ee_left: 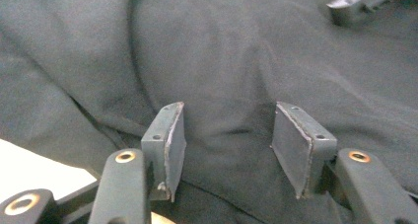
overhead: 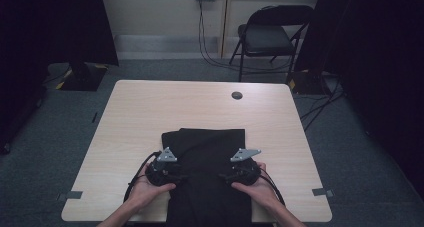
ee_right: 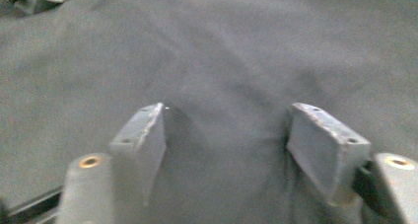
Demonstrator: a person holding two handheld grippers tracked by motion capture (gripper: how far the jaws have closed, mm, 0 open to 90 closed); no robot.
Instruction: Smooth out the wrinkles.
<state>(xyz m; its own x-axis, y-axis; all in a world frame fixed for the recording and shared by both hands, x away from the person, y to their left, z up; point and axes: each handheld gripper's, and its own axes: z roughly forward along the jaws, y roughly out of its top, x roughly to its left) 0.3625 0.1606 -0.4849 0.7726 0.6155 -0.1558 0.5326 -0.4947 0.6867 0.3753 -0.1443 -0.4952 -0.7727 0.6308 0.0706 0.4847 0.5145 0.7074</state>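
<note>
A black garment (overhead: 207,152) lies folded on the near middle of the pale wooden table (overhead: 150,107) and hangs over its front edge. My left gripper (overhead: 182,177) lies on the garment's left side and points inward, a hand around it. Its jaws stand open over the dark cloth (ee_left: 222,61), which runs flat between the pads (ee_left: 172,140). My right gripper (overhead: 223,176) faces it from the garment's right side, also open. Cloth (ee_right: 226,51) lies between its pads (ee_right: 148,140) without being pinched. Each gripper view catches the other gripper's tip in an upper corner.
A round cable hole (overhead: 236,95) sits in the far part of the tabletop. Behind the table stand a black folding chair (overhead: 272,34) and cables on the grey carpet. Dark curtains hang at both sides. Tape marks (overhead: 320,191) lie near the table's front corners.
</note>
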